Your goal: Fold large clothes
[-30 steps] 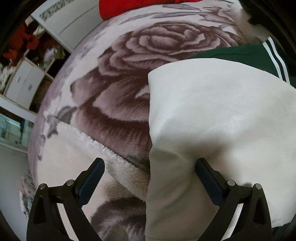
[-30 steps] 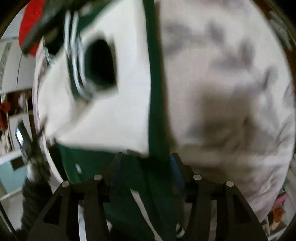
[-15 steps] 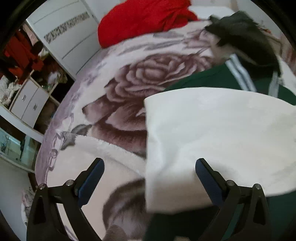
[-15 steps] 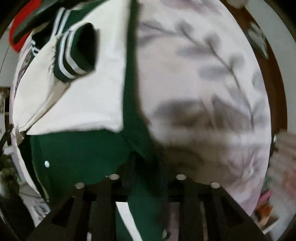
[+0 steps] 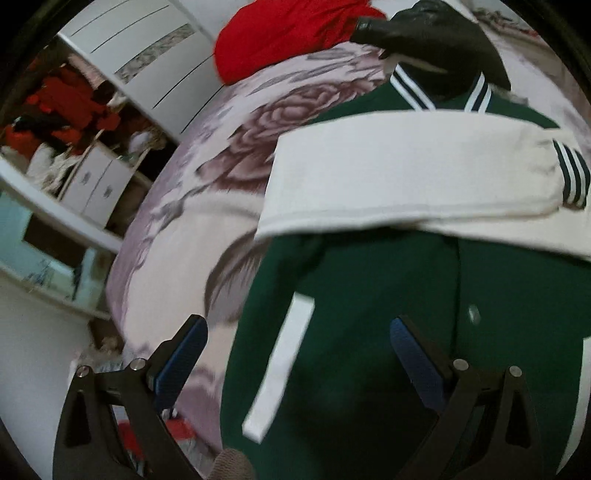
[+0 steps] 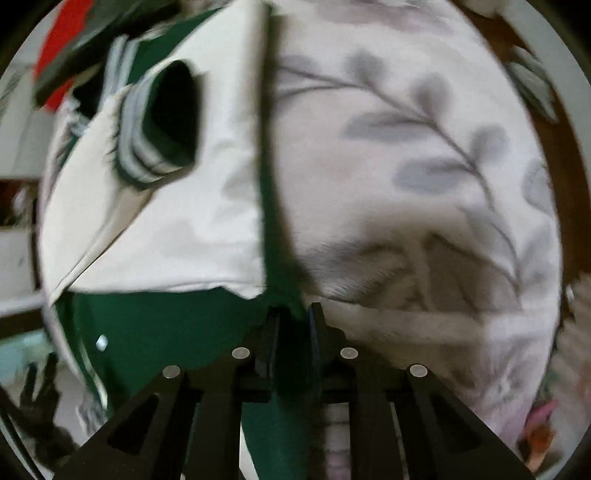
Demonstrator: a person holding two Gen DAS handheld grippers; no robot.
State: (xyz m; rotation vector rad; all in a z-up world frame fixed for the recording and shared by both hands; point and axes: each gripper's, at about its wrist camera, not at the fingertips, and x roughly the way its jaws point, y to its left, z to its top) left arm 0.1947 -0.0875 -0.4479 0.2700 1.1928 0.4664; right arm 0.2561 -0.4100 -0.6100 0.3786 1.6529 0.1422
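Note:
A green varsity jacket [image 5: 388, 295] with white sleeves lies on a rose-patterned blanket [image 5: 229, 155]. One white sleeve [image 5: 406, 170] is folded across the chest, its striped cuff [image 5: 572, 177] at the right. My left gripper [image 5: 295, 350] is open and empty, hovering above the jacket's lower body. In the right wrist view my right gripper [image 6: 291, 328] is shut on the jacket's green side edge [image 6: 273, 236], below the white sleeve [image 6: 177, 221] and its striped cuff [image 6: 147, 147].
A red garment [image 5: 288, 33] and a black one [image 5: 436, 40] lie at the blanket's far end. White drawers and shelves [image 5: 96, 184] stand to the left. A leaf-patterned blanket [image 6: 424, 166] spreads to the right of the jacket.
My left gripper has pulled back from the white sleeve, staying open, so the green body now lies under it. My right gripper has kept hold of the green edge as the view shifted.

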